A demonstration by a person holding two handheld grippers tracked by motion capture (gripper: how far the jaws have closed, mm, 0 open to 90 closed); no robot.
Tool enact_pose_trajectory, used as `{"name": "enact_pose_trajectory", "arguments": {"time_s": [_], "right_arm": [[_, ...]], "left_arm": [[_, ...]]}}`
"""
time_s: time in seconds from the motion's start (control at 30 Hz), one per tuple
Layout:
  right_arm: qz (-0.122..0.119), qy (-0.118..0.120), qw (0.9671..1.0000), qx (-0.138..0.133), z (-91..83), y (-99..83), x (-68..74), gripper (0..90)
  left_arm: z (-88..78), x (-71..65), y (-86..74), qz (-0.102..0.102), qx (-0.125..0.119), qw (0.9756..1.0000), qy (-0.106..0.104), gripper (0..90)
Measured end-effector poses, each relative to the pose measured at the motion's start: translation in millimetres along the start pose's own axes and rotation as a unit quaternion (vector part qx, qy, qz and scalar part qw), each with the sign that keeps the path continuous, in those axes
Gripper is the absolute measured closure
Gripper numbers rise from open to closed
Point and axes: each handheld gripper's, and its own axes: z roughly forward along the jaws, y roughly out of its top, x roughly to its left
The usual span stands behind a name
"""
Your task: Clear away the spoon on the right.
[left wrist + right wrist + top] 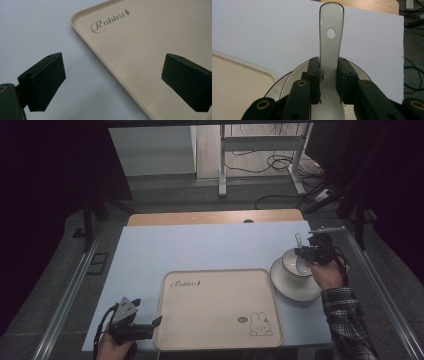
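My right claw (329, 82) covers the middle of the spoon (330, 37), and the spoon's bowl runs off the bottom edge. Under it, the cup (294, 75) and saucer (273, 91) show just slivers. The tray (150, 50) is cut off beside my left claw (113, 80).

Overhead camera and both close tongs-mounted cameras share the tray (218, 307).

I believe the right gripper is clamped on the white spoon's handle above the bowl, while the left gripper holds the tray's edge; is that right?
Not quite: the left gripper holds nothing. The left gripper view shows its jaws open, one over the tray, one over the table. The right gripper does clamp the spoon above the bowl.
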Motion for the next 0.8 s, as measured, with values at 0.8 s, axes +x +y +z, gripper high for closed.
{"name": "enact_pose_trajectory", "arguments": {"time_s": [0.8], "right_arm": [[-0.028, 0.038, 0.9988, -0.01, -41.6, 14.4, 23.6, 74.8]], "left_arm": [[-0.7, -0.2, -0.3, 0.001, -0.003, 1.0, 0.0, 5.0]]}}
